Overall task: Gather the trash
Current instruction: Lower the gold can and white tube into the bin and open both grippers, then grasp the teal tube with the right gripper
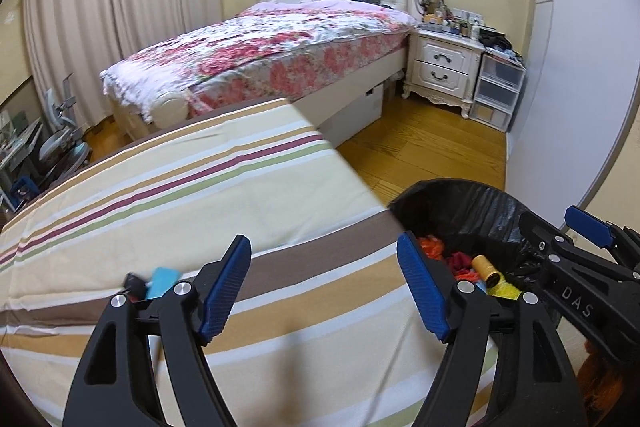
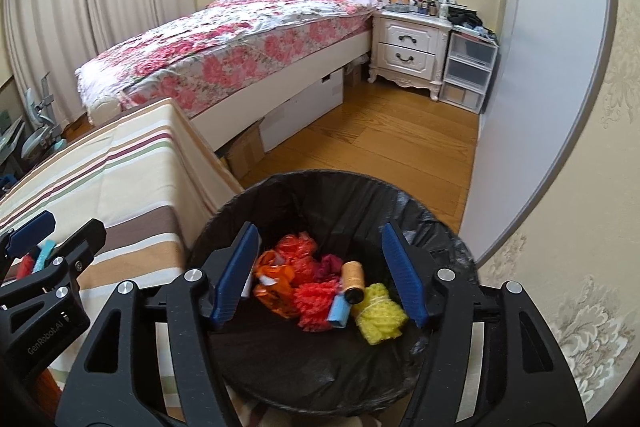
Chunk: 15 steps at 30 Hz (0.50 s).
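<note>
Right tongs (image 2: 318, 273): spread wide, nothing between the blue pads, poised directly over the bin mouth.
Left tongs (image 1: 324, 287): also spread and empty, above the striped cloth of the bench (image 1: 200, 195).
Bin (image 2: 360, 195): black liner, just beside the bench's corner on the wood floor; holds scraps already dropped in.
Bin contents: red netted puffs (image 2: 316, 301), an orange plastic wrapper (image 2: 274, 293), a thread spool (image 2: 352, 281), a yellow sponge-like wad (image 2: 378, 313), a small light-blue piece (image 2: 339, 313).
Remaining trash: a light-blue item (image 1: 162, 281) and a dark piece (image 1: 134, 283) lie on the bench, just beyond the left tongs' outer finger; blurred, identity unclear. Right wrist view shows something red (image 2: 25, 266) beside them.
Handling, judged: leftovers look small and light; the blue one seems flat and fairly firm, so pinch across its short width. Soft netted scraps would squash, so grip mid-bulk.
Slip risk: smooth plastic faces may slide on ribbed pads; close fully before lifting.
Cloth hazard: bench cover is loose fabric; a low approach could snag it with the trash.
Progress, judged: most already binned, a few bits left.
</note>
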Available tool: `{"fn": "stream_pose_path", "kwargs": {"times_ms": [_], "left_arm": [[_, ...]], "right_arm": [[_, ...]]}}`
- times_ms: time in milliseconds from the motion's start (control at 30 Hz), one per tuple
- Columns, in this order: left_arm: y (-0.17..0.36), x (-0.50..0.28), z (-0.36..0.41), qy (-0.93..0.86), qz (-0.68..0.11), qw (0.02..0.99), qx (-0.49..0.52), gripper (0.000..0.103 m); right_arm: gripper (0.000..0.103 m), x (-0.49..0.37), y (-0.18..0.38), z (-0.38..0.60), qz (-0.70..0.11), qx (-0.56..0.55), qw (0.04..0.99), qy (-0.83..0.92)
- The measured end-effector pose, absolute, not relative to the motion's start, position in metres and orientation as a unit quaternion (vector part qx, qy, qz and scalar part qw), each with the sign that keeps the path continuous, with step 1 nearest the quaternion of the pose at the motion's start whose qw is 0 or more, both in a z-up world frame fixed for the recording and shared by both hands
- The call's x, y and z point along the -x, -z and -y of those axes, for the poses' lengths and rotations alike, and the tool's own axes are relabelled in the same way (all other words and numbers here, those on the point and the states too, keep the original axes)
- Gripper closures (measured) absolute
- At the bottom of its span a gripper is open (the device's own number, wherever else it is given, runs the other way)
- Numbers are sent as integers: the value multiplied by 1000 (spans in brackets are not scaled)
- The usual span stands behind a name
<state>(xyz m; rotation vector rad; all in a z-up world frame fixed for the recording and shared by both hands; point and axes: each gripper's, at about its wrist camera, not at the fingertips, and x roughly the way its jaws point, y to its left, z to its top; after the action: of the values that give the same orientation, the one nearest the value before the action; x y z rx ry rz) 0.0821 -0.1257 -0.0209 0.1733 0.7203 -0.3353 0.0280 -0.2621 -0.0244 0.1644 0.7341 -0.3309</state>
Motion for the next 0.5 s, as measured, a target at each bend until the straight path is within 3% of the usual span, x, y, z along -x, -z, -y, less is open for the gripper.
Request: {"fn": "stream_pose_path", "kwargs": {"times_ms": [500], "left_arm": [[31,-65,-21,20,-372,927,-37,29]], "right_arm": [[40,-49,24,132,-380,-27,924,18]]}}
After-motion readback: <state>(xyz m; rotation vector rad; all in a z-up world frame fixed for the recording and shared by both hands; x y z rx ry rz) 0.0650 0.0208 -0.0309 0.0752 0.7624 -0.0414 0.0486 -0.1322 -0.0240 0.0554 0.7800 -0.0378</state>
